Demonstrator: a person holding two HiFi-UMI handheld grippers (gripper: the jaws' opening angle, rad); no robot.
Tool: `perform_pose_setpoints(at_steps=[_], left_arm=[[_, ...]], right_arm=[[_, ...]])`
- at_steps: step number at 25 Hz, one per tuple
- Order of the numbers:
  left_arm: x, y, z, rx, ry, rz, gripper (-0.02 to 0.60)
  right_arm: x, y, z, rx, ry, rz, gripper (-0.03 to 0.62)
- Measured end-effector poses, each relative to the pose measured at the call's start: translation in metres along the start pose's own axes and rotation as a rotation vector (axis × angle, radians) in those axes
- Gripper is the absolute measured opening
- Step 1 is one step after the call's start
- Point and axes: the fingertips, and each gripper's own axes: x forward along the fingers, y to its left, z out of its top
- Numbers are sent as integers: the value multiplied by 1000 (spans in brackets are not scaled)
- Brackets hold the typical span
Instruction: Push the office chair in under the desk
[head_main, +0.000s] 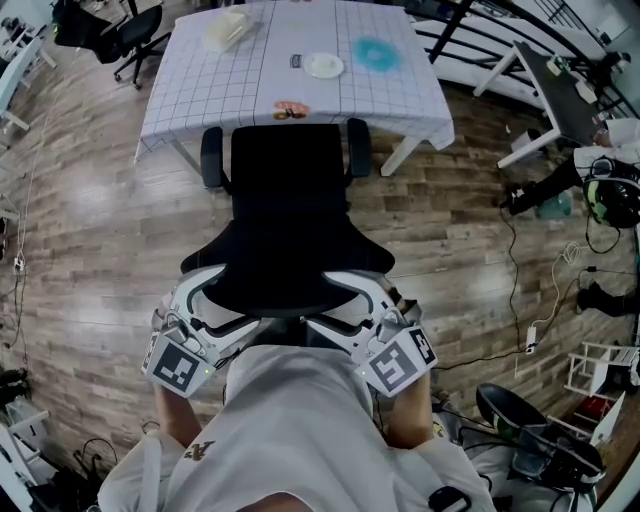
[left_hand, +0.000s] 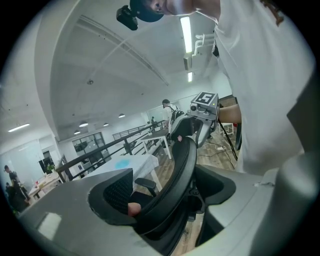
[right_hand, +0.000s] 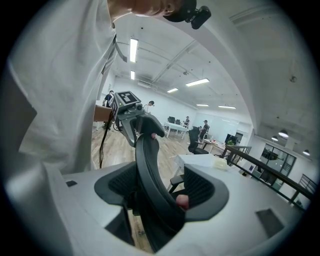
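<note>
**A:** Why is the office chair (head_main: 290, 215) held from behind, and so high up?

**B:** The person stands at its back. The left gripper (left_hand: 166, 197) and the right gripper (right_hand: 160, 195) each have their jaws closed narrowly over the upper rim of the backrest (head_main: 290, 290), one near each corner. I judge that two spread holds keep the chair from swivelling when it is pushed.

**A:** Where does the chair stand?

**B:** On the wooden floor (head_main: 90, 230), square to the desk (head_main: 200, 110) with its checked cloth. The armrests (head_main: 211, 157) sit just at the hanging edge of the cloth. The seat is mostly outside, so the push seems barely begun.

**A:** Anything in the way?

**B:** The armrests may catch the cloth or the desktop. I cannot tell from here whether they clear it. A level, straight push seems to be what the grip is set up for.
</note>
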Motion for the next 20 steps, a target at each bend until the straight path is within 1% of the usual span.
perform_pose_setpoints(at_steps=[11,20], left_arm=[[18,20,-1,9,-9,-24,380],[25,39,0,3,-32,-54,373]], right_arm=[[6,-26,-10,32,44,16,305],[13,-45,-11,40,30,-1,308]])
